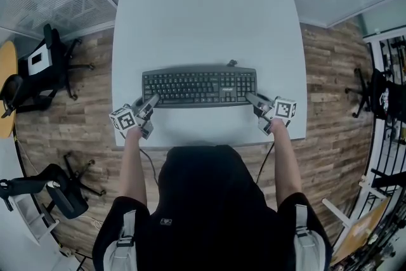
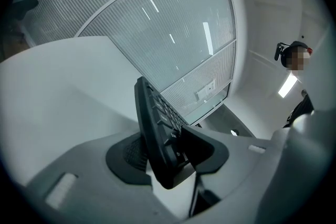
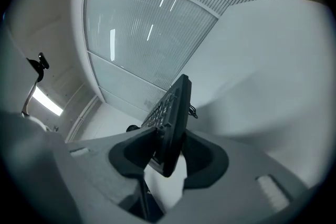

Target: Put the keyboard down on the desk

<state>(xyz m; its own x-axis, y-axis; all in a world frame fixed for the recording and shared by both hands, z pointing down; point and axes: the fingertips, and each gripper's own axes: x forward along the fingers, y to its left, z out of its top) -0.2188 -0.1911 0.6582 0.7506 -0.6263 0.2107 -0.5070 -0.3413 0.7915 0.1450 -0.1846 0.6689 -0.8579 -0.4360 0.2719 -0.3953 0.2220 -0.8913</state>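
Head view: the keyboard (image 1: 199, 87) hangs lengthwise over the near half of the surface (image 1: 203, 9), with the left tool (image 1: 152, 101) at one short end and the right tool (image 1: 249, 98) at the other. Its cable (image 1: 232, 63) pokes out from the far edge. From here I cannot tell whether the underside already touches the surface. The main risk, as I judge it, is uneven lowering. If one end drops first, the keyboard twists between the two grips and may slip out at the other end.

Left gripper view: the left tool (image 2: 167, 153) is pinching the keyboard (image 2: 153, 123), one pad on the key face and the other on the back. Only the very end of the keyboard sits between the pads, so the hold looks shallow. Letting go before the keyboard rests on the surface (image 2: 58, 86) would probably drop that end with a knock.

Right gripper view: the right tool (image 3: 168, 153) is likewise pinching the keyboard (image 3: 173, 118) at its tip, with a pad on each face. A soft shadow lies on the surface (image 3: 262, 71) past the keyboard, which suggests a small gap remains. The lower pad sits under the keyboard, so pressing down hard could jam that pad against the surface. The trailing cable could also drag if it snags behind.
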